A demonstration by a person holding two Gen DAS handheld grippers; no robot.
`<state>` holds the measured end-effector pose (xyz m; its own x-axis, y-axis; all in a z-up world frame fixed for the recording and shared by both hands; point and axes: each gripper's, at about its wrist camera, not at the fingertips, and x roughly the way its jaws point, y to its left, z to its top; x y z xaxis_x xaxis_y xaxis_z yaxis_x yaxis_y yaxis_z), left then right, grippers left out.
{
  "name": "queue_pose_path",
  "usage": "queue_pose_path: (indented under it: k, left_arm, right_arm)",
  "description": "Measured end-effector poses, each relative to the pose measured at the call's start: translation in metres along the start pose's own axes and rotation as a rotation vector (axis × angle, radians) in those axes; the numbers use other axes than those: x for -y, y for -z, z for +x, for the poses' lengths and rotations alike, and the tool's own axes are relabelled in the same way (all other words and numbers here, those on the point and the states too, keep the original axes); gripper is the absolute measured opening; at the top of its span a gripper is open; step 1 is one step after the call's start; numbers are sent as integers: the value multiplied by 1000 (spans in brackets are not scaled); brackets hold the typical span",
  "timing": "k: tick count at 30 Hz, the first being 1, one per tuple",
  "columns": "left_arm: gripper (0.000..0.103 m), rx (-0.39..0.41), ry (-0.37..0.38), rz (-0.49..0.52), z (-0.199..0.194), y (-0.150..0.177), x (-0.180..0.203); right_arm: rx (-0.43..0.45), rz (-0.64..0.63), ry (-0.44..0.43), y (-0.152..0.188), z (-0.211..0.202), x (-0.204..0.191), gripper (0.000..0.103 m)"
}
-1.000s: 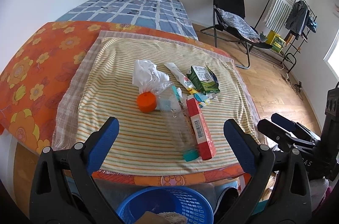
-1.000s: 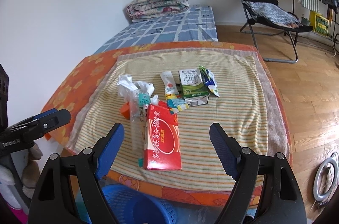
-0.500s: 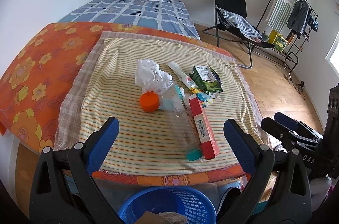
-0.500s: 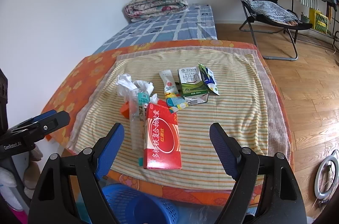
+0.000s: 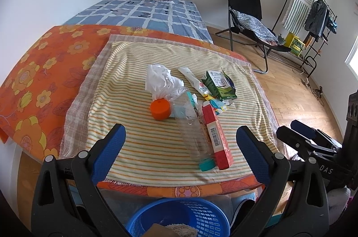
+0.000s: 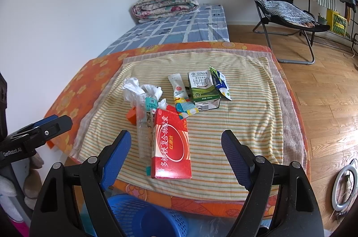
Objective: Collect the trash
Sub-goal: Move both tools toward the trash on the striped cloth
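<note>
Both grippers empty, jaws spread wide, hovering short of the trash pile.

Left gripper (image 5: 180,147) and right gripper (image 6: 176,153) hold nothing; the trash lies ahead of the jaws on the striped cloth (image 6: 246,125). Red box (image 6: 171,144) sits nearest, between the right jaws; clear bottle (image 5: 197,138) touches it. Blue basket (image 5: 179,218) waits below the jaws, probably as the drop point. Its rim is cut off and its contents are unclear.
</note>
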<state>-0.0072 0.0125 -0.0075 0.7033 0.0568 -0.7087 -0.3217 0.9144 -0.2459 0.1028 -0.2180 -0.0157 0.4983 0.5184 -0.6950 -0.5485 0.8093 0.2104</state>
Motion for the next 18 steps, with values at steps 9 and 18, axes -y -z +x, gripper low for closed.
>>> queue_pose_path:
  k: [9,18]
  left_arm:
    - [101,-1,-6,0,-1,-1,-1]
    - [101,-1,-9,5,-1,-1,0]
  right_arm:
    - [1,-2,2,1,1,0,83]
    - [1,-7,-1,2,1,1,83]
